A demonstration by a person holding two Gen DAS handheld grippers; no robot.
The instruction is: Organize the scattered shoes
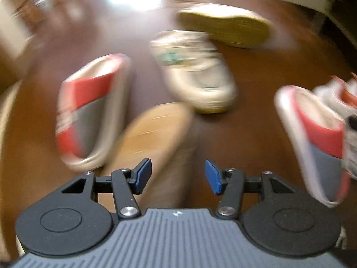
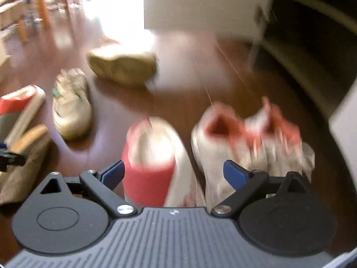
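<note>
Both views are motion-blurred. Shoes lie scattered on a brown wood floor. In the left wrist view my left gripper point(image 1: 178, 176) is open above a tan slipper point(image 1: 154, 138) lying sole-up. A red and grey slipper point(image 1: 89, 109) lies left of it, its mate point(image 1: 316, 143) at right. A white sneaker with green trim point(image 1: 196, 71) and an overturned shoe with a yellow sole point(image 1: 225, 24) lie beyond. In the right wrist view my right gripper point(image 2: 174, 174) is open over a red and grey slipper point(image 2: 154, 158), beside a white and red sneaker point(image 2: 252, 143).
A white cabinet or wall point(image 2: 207, 4) and dark shelving point(image 2: 312, 33) stand at the back right. Wooden chair legs point(image 2: 42, 4) stand at the back left. A tan shoe point(image 2: 122, 67) and the white sneaker point(image 2: 71, 107) lie further out.
</note>
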